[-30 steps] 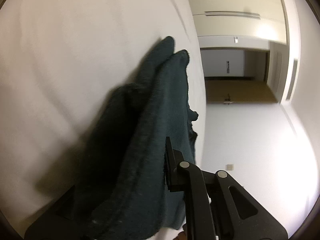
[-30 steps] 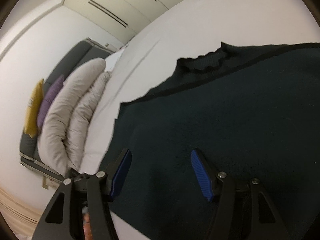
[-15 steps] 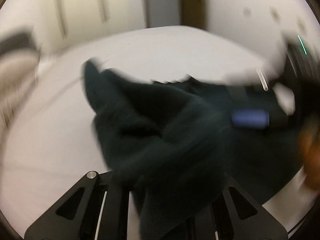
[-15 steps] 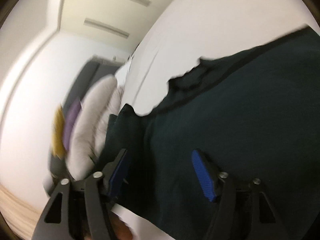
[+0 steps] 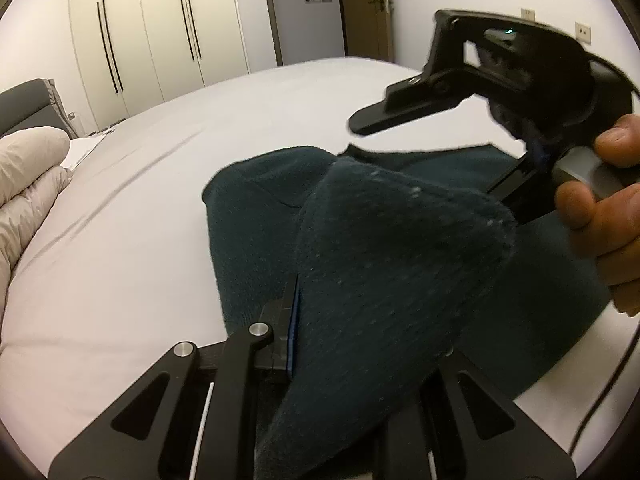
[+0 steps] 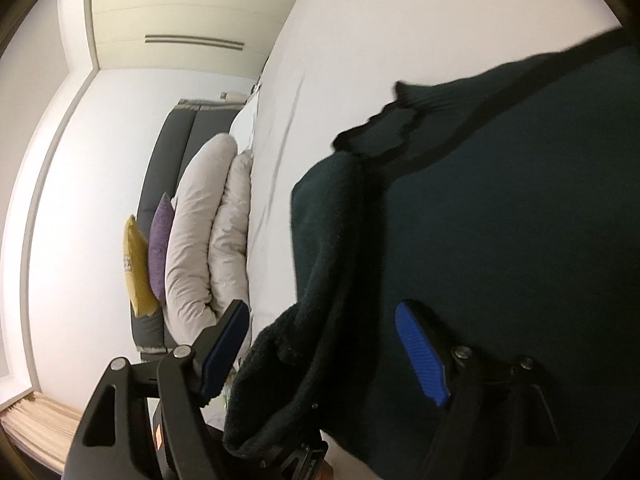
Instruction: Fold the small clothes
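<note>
While the dark green sweater (image 5: 360,248) is spread on the white bed (image 5: 120,240) across the centre and right of the frame, a fold of it is clamped in the nearly closed left gripper (image 5: 316,320) at lower centre. The right gripper (image 6: 320,344), gripped by a hand (image 5: 600,216), is being opened; cloth lies between its blue pads (image 6: 420,356), unpressed.

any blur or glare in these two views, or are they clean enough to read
Left wrist view: the right gripper is slightly smeared, the dark sweater crisp; fisheye bends the wardrobe doors. Right wrist view: the sweater's edges are soft, the wall glares white.
</note>
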A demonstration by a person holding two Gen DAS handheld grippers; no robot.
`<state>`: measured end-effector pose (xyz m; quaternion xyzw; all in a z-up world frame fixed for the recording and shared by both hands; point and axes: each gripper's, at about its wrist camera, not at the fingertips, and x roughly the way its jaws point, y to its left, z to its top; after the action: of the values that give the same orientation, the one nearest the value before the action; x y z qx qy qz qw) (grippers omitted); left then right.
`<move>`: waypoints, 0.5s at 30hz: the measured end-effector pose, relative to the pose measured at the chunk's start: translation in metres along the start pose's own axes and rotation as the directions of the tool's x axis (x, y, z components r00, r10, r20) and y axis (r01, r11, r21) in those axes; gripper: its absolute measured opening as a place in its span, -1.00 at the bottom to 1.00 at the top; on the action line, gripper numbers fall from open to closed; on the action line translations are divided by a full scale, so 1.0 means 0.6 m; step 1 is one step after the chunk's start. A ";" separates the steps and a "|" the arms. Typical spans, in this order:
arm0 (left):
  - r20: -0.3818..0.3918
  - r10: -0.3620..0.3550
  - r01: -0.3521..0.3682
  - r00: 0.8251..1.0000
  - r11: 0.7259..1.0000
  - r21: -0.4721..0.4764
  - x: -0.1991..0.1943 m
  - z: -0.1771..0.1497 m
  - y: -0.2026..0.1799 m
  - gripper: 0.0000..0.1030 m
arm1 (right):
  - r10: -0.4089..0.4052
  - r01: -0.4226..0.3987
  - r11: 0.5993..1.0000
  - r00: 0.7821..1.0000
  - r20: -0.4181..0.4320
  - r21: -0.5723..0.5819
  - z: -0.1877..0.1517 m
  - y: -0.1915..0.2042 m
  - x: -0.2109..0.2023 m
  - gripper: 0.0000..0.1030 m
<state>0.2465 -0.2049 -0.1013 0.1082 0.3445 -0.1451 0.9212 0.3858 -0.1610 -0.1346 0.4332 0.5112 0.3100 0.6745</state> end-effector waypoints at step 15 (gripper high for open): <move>0.020 0.002 -0.004 1.000 0.995 0.102 -0.002 -0.011 -0.012 -0.79 | -0.141 0.138 0.987 0.990 -0.031 -0.086 0.034 0.021 0.055 -0.71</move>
<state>0.2392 -0.2095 -0.1064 0.1543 0.3272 -0.1621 0.9181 0.4150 -0.1326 -0.1353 0.3617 0.5393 0.2913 0.7025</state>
